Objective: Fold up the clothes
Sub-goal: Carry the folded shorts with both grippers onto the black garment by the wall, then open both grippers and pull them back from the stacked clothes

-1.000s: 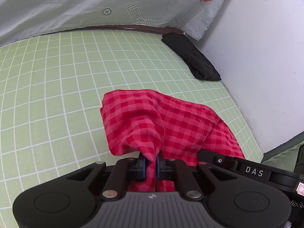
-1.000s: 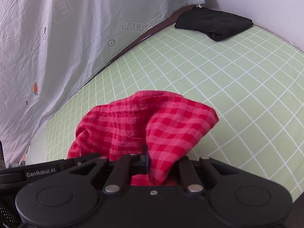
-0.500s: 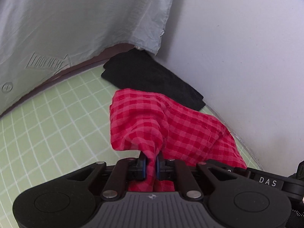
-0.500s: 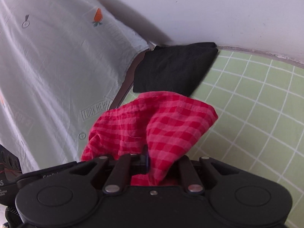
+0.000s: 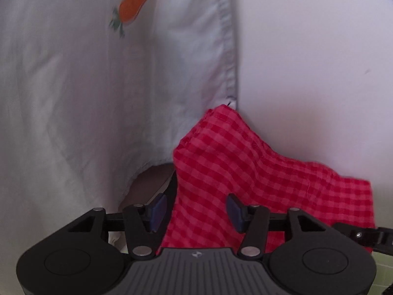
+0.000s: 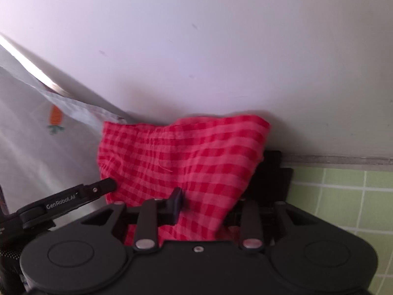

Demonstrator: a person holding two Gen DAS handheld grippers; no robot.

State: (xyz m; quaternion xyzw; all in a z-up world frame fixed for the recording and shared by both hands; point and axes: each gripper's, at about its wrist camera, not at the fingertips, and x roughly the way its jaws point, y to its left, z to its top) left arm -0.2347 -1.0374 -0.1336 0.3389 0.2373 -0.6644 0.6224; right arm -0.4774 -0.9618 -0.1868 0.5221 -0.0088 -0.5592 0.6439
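Note:
The folded red checked cloth [image 5: 245, 179] lies bunched in the back corner, against the white wall, on top of a black folded garment [image 6: 272, 179] that shows only at its right edge. My left gripper [image 5: 195, 211] is open, its blue pads [image 5: 157, 210] spread on either side of the cloth. My right gripper [image 6: 208, 209] is open too, with the cloth draped between its fingers; its right finger is hidden by cloth. The other gripper's arm [image 6: 66, 198] shows at left in the right wrist view.
A pale grey sheet with carrot prints [image 5: 86, 98] hangs on the left. A white wall [image 6: 196, 49] closes the back. The green gridded mat [image 6: 343, 201] covers the table to the right. A brown edge [image 5: 149, 182] shows under the sheet.
Both grippers carried the red cloth forward to the back corner, over the black garment, and both have opened from their shut hold on it.

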